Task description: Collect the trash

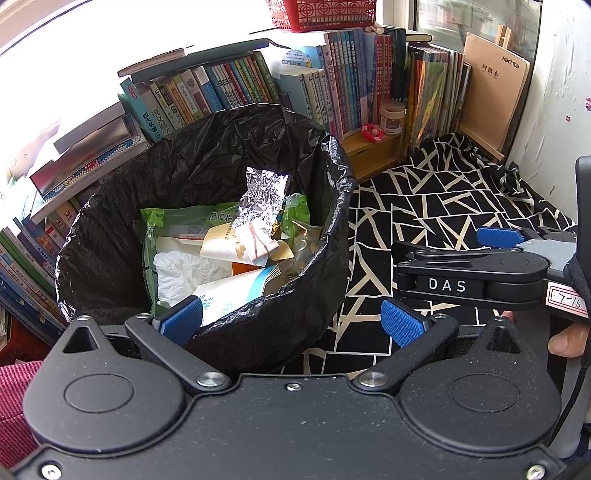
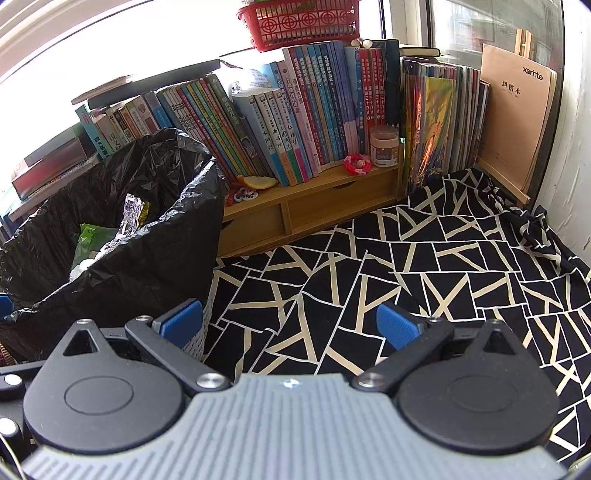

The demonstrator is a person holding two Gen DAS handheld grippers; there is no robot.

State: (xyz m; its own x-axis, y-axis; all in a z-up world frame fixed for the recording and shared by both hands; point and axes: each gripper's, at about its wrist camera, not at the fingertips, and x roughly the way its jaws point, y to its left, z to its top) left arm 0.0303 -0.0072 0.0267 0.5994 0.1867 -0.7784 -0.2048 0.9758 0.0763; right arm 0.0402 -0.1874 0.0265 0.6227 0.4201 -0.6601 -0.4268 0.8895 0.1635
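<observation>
The left gripper point(image 1: 291, 325) hangs over the near rim of the bin point(image 1: 207, 236), its blue pads spread wide and holding nothing. Just ahead of it, inside the black bag that lines the bin, the trash lies in a heap: a crumpled sheet of foil point(image 1: 264, 195) on top, a green wrapper point(image 1: 173, 221) under it, and white tissue point(image 1: 184, 273) nearest the left pad. To the right of this gripper, the right gripper point(image 1: 476, 269) shows side-on above the patterned cloth point(image 1: 424, 206), with a fingertip point(image 1: 569, 341) of the person holding it at the frame edge.

The right gripper point(image 2: 290, 325) also has its pads wide apart and empty. The cloth point(image 2: 424, 266) spreads ahead of it and to its right. The bin point(image 2: 122, 251) stands to its left, close beside the left pad. Beyond both, a wooden shelf point(image 2: 314, 206) carries a row of books point(image 2: 295, 122) with a red basket point(image 2: 299, 22) on top.
</observation>
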